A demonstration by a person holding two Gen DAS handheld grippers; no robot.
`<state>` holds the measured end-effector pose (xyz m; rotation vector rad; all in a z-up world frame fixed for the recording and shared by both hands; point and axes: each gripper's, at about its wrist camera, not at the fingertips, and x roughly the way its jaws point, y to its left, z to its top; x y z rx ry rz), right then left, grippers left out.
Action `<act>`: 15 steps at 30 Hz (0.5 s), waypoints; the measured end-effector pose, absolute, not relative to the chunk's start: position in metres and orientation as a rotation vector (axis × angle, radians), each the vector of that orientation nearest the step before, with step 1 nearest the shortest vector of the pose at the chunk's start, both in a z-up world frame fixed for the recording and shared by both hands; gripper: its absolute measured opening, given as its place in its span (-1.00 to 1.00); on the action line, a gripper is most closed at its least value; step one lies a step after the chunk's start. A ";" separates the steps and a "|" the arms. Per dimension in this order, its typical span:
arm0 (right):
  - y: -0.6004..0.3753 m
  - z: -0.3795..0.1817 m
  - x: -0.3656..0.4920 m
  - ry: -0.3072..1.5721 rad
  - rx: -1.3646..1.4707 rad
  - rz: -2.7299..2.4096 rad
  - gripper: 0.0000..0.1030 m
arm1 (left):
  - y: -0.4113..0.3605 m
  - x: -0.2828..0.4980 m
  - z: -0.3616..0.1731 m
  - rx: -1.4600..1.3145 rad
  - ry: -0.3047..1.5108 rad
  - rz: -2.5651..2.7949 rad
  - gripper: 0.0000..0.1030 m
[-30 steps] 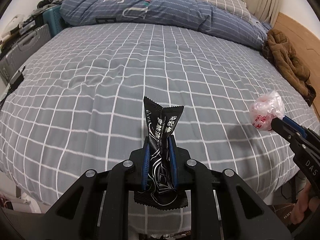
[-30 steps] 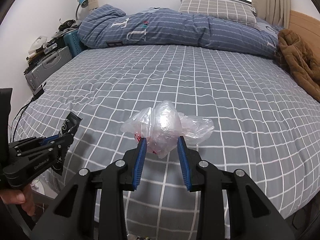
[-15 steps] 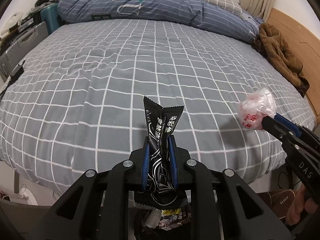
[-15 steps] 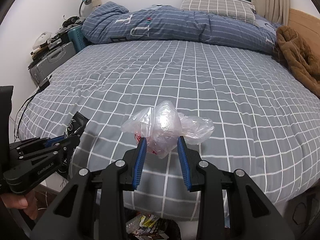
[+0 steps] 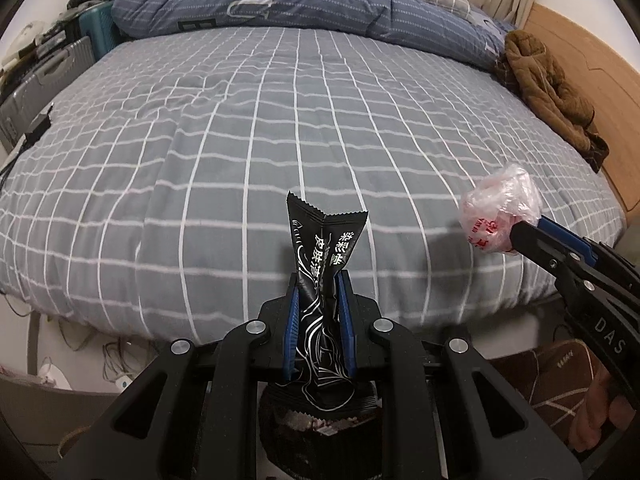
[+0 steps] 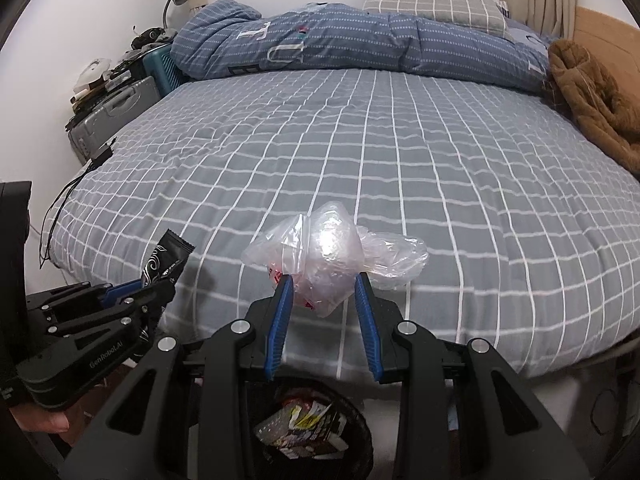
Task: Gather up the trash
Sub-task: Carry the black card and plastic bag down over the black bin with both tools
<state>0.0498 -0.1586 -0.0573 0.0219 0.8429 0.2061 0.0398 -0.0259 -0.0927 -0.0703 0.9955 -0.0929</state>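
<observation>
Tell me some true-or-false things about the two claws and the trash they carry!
1. The left claw pinches a black printed snack wrapper. True.
2. The right claw is empty. False: it holds a crumpled clear plastic bag with red print.
3. A round black trash bin with wrappers inside shows below the right claw. True.
4. The brown fuzzy jacket lies on the floor. False: it lies on the grey checked bed cover, at its right edge.
5. The snack wrapper lies flat on the bed. False: it stands up between the left claw's blue pads.
</observation>
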 end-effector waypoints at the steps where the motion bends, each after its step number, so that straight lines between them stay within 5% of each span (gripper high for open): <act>1: -0.158 -0.058 0.046 0.847 0.023 0.208 -0.40 | -0.026 0.035 -0.094 -0.073 1.000 -0.094 -0.67; 15: -0.154 -0.088 -0.010 0.957 0.026 0.224 -0.40 | -0.025 -0.026 -0.124 -0.103 1.108 -0.091 -0.67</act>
